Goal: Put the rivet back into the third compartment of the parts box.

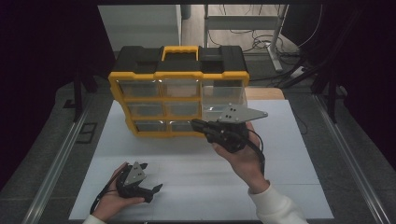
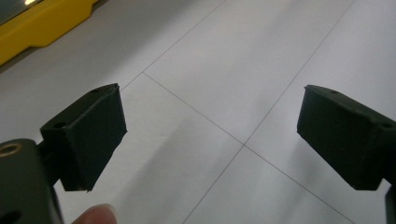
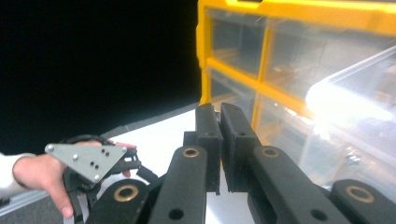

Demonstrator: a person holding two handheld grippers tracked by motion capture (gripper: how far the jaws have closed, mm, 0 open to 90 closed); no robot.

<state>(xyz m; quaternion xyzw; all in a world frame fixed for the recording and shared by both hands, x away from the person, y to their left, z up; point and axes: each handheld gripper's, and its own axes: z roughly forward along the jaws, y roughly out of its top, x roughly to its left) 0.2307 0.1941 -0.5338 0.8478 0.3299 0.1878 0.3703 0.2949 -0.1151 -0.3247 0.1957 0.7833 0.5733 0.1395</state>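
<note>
A yellow and black organizer case (image 1: 180, 74) stands upright on the white table, with rows of clear drawers facing me. One clear drawer (image 1: 224, 95) in its right column sticks out toward me; in the right gripper view this drawer (image 3: 350, 93) juts out at the right. My right gripper (image 1: 198, 125) hovers at the case's lower right, just below that drawer, and its jaws (image 3: 219, 112) are shut with nothing seen between them. My left gripper (image 1: 152, 176) rests low at the front left of the table, open and empty (image 2: 210, 135).
The white tabletop (image 1: 280, 154) stretches in front of the case. A yellow corner of the case (image 2: 42, 23) shows far off in the left gripper view. Metal rails (image 1: 58, 154) run along both sides of the table; cables lie on the floor behind.
</note>
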